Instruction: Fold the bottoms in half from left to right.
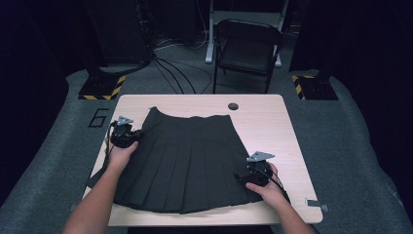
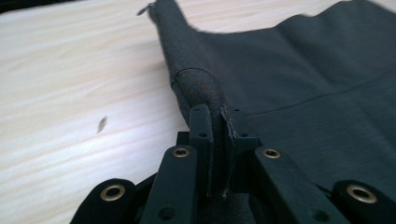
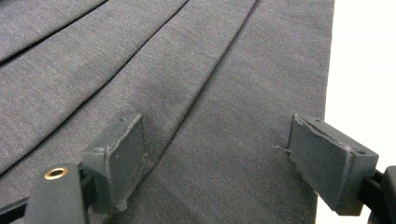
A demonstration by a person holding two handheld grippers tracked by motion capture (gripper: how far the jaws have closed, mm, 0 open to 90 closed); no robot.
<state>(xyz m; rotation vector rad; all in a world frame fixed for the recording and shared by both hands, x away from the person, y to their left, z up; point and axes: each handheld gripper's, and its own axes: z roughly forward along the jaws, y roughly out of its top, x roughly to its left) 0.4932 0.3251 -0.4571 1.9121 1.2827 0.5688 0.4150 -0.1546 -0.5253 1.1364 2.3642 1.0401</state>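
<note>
Right gripper [image 1: 243,176]: nearest the person, at the skirt's right side edge close to the hem; jaws spread wide, nothing between them.
Right gripper view: both pads rest over the pleats, one pad [image 3: 122,151] on cloth, the other at the cloth's edge where the pale table begins.
Left gripper [image 1: 137,134]: farther up, at the skirt's left side edge below the waistband; jaws clenched on a fold of that edge.
Left gripper view: the pinched edge [image 2: 198,88] humps up out of the jaws and runs away toward the waistband corner.
Skirt [image 1: 185,161]: dark, pleated, spread flat on the table [image 1: 272,126], waistband far, hem near; its long axis runs near to far.
Deciding relation: the cloth lies inward from both grippers, so a fold would likely carry the left edge across toward the right.
Beyond the table: a folding chair [image 1: 247,48].
</note>
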